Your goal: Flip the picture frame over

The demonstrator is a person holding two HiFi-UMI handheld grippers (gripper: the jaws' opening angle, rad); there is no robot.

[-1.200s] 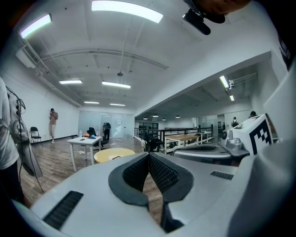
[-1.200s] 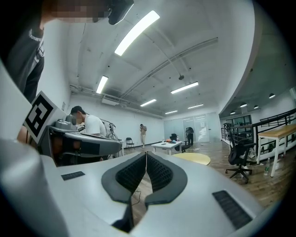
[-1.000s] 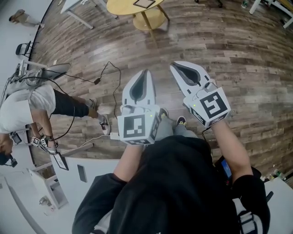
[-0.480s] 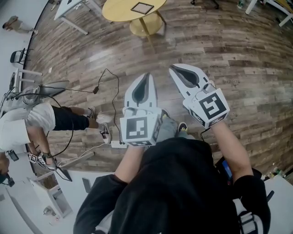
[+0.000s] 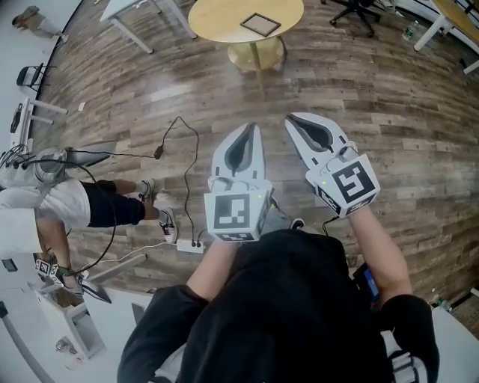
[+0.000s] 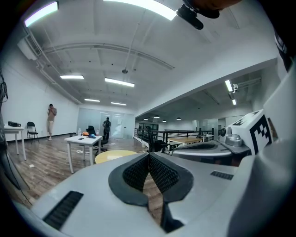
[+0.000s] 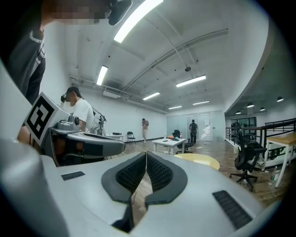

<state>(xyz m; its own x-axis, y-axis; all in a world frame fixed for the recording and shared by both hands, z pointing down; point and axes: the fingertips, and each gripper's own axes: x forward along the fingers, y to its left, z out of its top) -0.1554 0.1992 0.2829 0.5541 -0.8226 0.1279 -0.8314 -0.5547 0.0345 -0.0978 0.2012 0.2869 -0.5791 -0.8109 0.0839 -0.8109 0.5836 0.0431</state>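
The picture frame (image 5: 260, 24) is dark-edged with a pale middle and lies flat on a round yellow table (image 5: 217, 19) far ahead across the wooden floor. Both grippers are held out in front of the person, well short of the table. The left gripper (image 5: 254, 126) is shut with nothing in it, its black pads (image 6: 138, 172) meeting at the tip. Beside it the right gripper (image 5: 293, 118) is also shut and empty. The yellow table (image 6: 114, 155) shows low behind the left gripper (image 6: 148, 155), and again (image 7: 200, 160) beyond the right gripper (image 7: 146, 154). The frame cannot be made out in either gripper view.
A power strip with cables (image 5: 191, 243) lies on the floor at the left. A person (image 5: 52, 206) stands at the left edge. A white table (image 5: 133, 10) and a black office chair (image 5: 358, 10) flank the round table. Two more people stand far off (image 7: 144, 127).
The round table and frame have slid lower and closer in the head view as the person moved toward them. Both grippers stayed shut and side by side.
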